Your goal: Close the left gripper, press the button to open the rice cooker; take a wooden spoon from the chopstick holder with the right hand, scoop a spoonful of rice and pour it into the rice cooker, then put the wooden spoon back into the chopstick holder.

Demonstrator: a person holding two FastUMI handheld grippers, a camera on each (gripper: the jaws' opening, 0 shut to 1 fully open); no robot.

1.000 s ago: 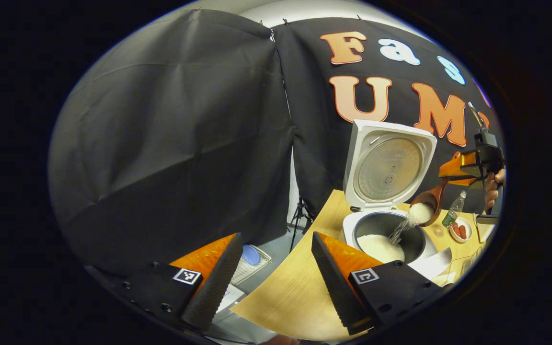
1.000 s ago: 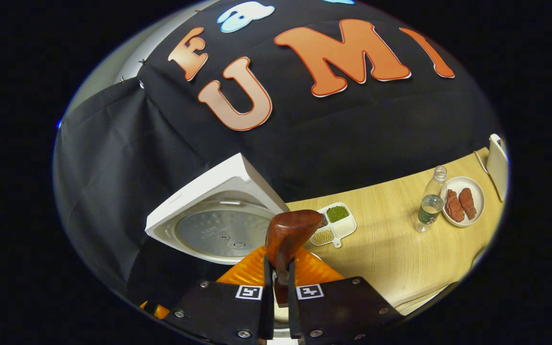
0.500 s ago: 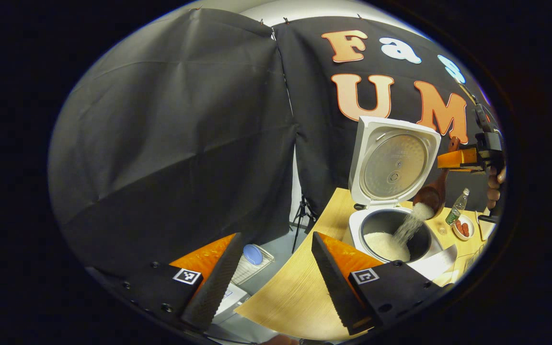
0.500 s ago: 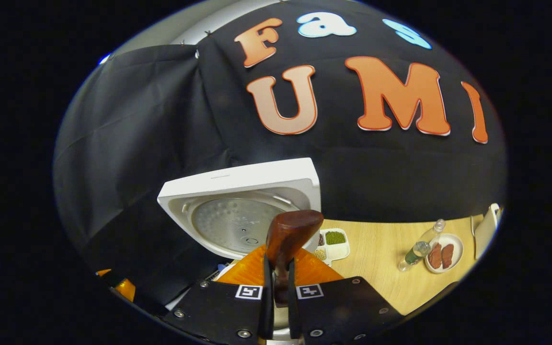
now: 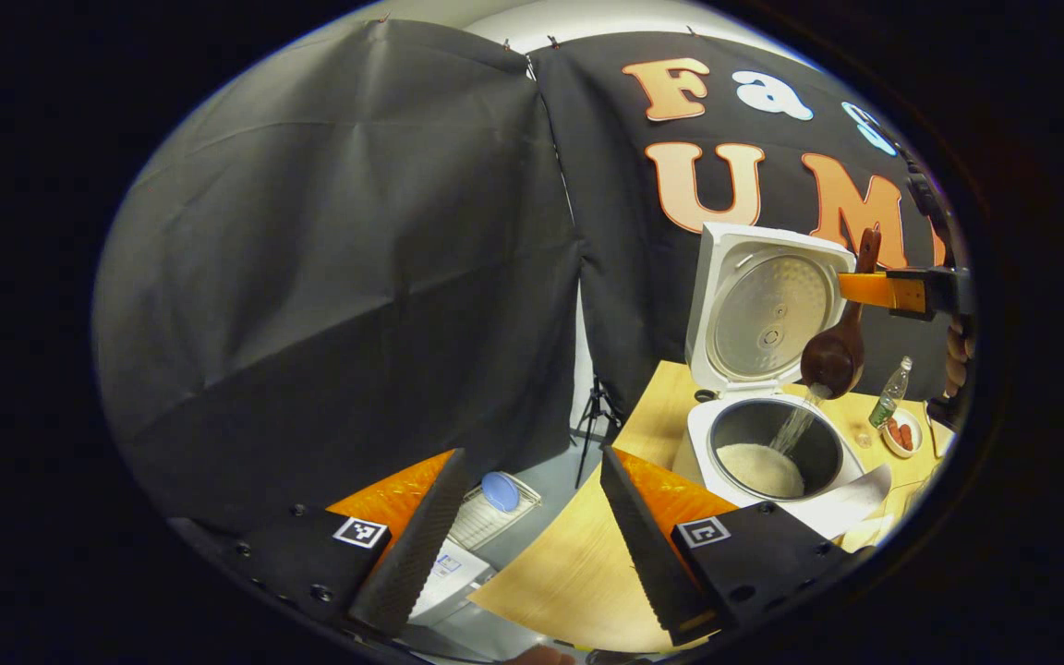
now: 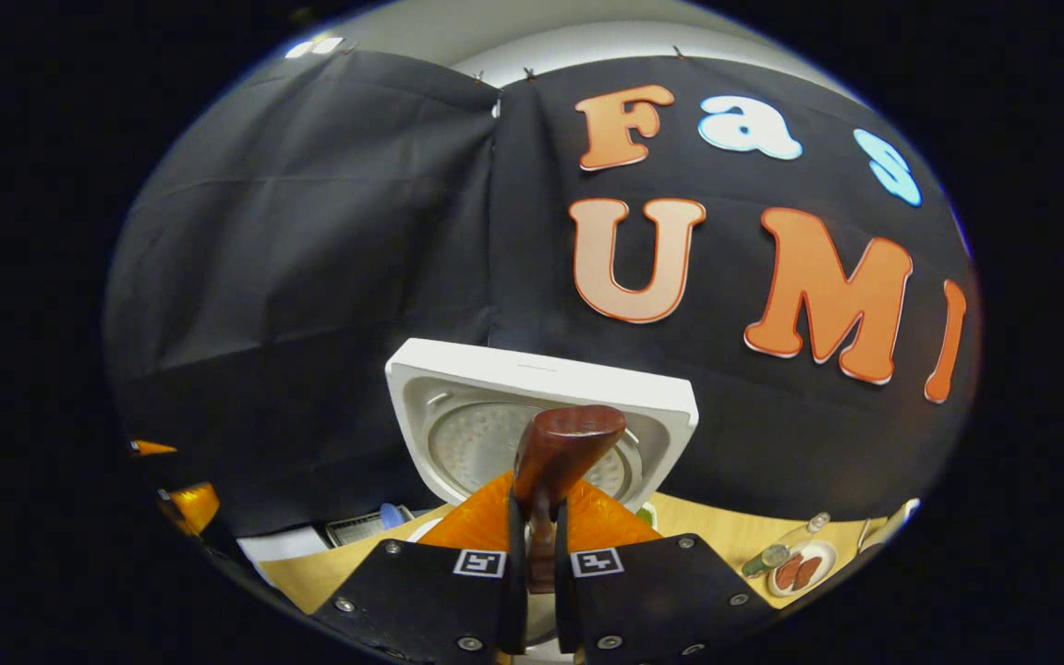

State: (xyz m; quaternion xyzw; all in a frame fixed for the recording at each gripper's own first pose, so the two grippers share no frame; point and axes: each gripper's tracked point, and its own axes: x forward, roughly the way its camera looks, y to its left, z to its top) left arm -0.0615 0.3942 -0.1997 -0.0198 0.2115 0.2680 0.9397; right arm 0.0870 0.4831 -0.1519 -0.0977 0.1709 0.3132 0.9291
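Wooden tabletop (image 5: 578,577) lies under the left gripper (image 5: 532,545), jaws wide and empty, at 6 o'clock. At 3 o'clock the open rice cooker (image 5: 777,369) takes thinning rice from the wooden spoon (image 5: 835,356), tipped steeper than a second ago. The right gripper (image 6: 532,554) clamps its handle; pouring looks nearly finished.

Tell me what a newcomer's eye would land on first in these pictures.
First, the white rice cooker at the back of the wooden table, its lid standing open. Then the wooden spoon tipped above the pot, a thin stream of rice falling onto the heap inside; the right tool is clamped on its handle. In the left gripper view, the left tool hangs open near the table's front edge, holding nothing.
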